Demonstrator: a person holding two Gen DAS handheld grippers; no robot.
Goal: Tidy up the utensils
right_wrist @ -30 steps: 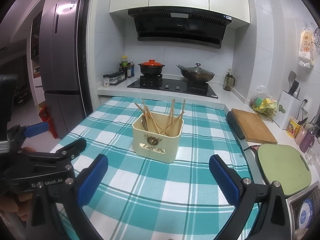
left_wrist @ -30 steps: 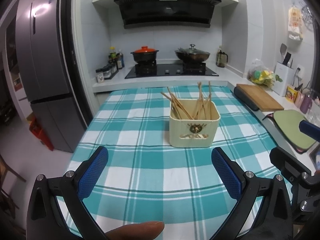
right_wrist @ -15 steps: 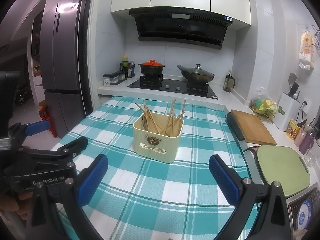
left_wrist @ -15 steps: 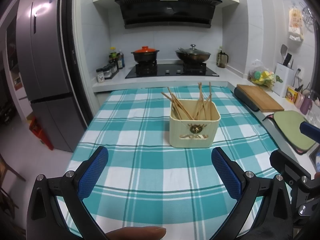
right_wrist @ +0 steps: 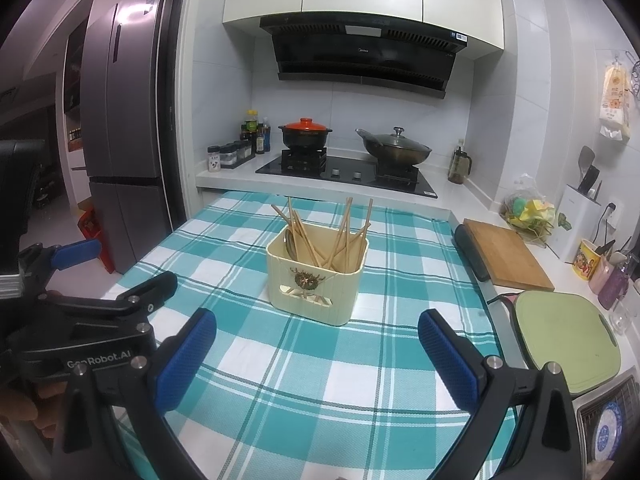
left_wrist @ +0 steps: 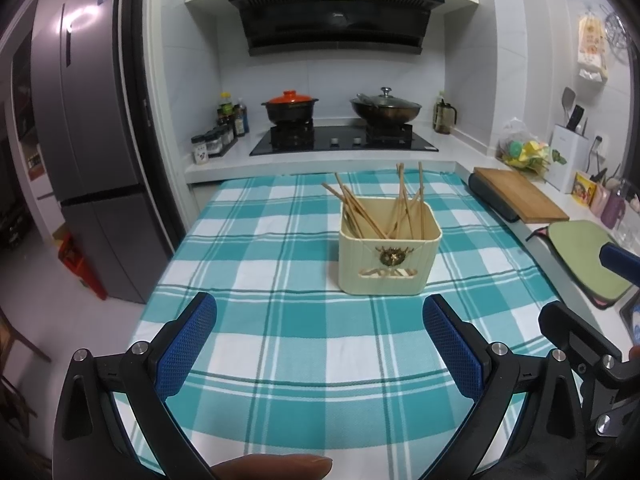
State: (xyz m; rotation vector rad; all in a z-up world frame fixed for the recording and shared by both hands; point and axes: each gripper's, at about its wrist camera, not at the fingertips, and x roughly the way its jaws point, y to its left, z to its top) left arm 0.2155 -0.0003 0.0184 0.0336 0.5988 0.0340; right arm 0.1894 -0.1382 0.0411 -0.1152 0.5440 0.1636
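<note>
Nothing much has moved in the last second: both views drift slightly, holder and grippers sit as before. Left gripper (left_wrist: 320,332) released, blue pads wide apart, empty, hovering over the checked cloth (left_wrist: 256,240). Right gripper (right_wrist: 318,338) likewise spread and empty, beside the left one. Cream holder (left_wrist: 390,258) stands upright mid-cloth, ahead of both grippers and well apart from them. Chopsticks (left_wrist: 376,210) lean loosely inside it, tips fanned out above the rim; right wrist view also shows a spoon (right_wrist: 290,244) in its left side. Stove (left_wrist: 340,142) with two pots behind.
</note>
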